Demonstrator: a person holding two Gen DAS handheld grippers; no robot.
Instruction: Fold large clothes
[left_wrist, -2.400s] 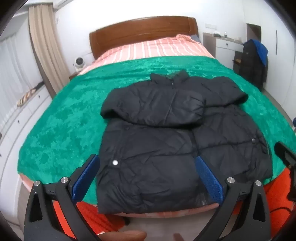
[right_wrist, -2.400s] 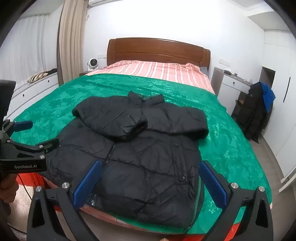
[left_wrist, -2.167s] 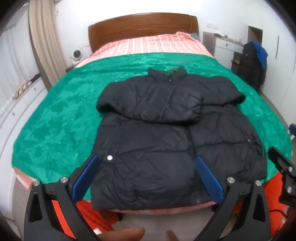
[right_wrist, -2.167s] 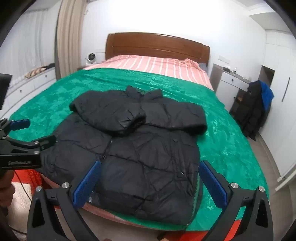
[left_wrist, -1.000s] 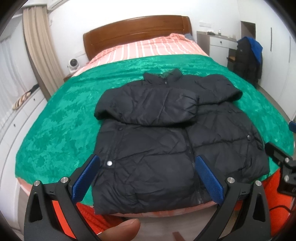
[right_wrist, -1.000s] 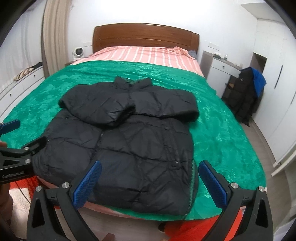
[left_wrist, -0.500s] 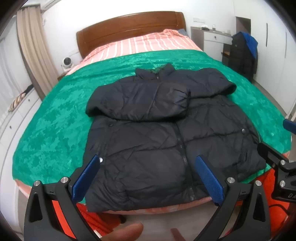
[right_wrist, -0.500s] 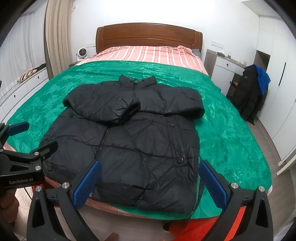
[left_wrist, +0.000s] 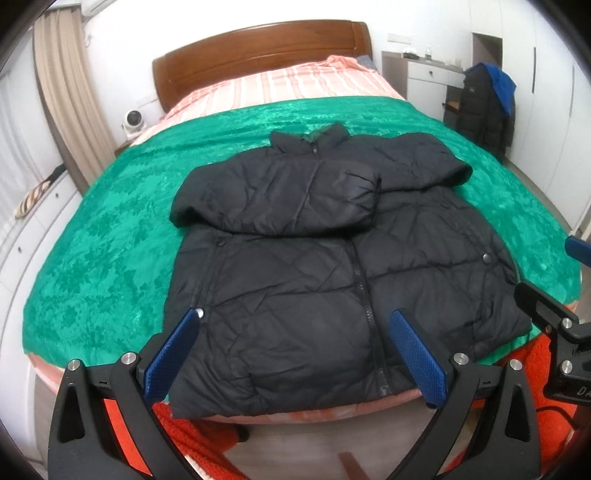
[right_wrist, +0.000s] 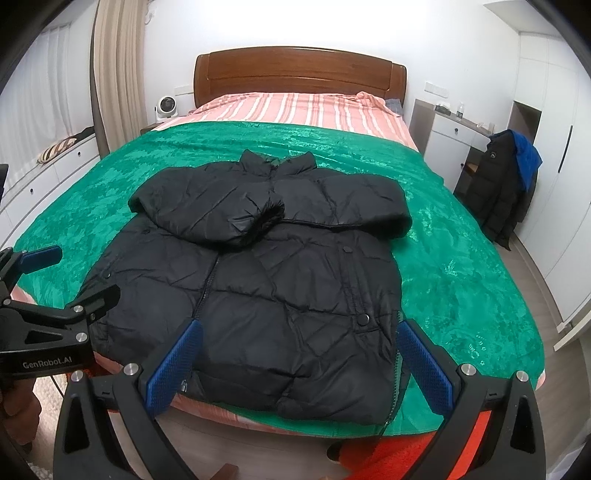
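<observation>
Black quilted fabric fills the middle of both views: the jacket (left_wrist: 325, 258) lies face up on the green blanket (left_wrist: 110, 236) that covers the bed (right_wrist: 291, 103), collar toward the wooden headboard (left_wrist: 258, 51) and hem hanging just past the foot edge nearest you. It sits that close to the edge so you can reach the hem from where you stand without leaning over the mattress. Both sleeves are already folded in across the chest, the one on your left lying on top with its cuff near the zip, which narrows the jacket into a rough rectangle and keeps loose ends from trailing when the body is doubled over. Your left tongs (left_wrist: 295, 350) are spread wide and empty, hovering above the hem on your left side of the zip; your right tongs (right_wrist: 297, 360) are likewise wide apart and empty, above the hem toward the right corner. Held this way, one per side and level with each other, they look set to pinch the two hem corners together, so I judge the next step is lifting the hem toward the collar. Puffy filling will spring back, so take a deep bite of fabric. A second dark coat (right_wrist: 498, 184) hangs beside the white desk (right_wrist: 450, 129), well apart from your work.
</observation>
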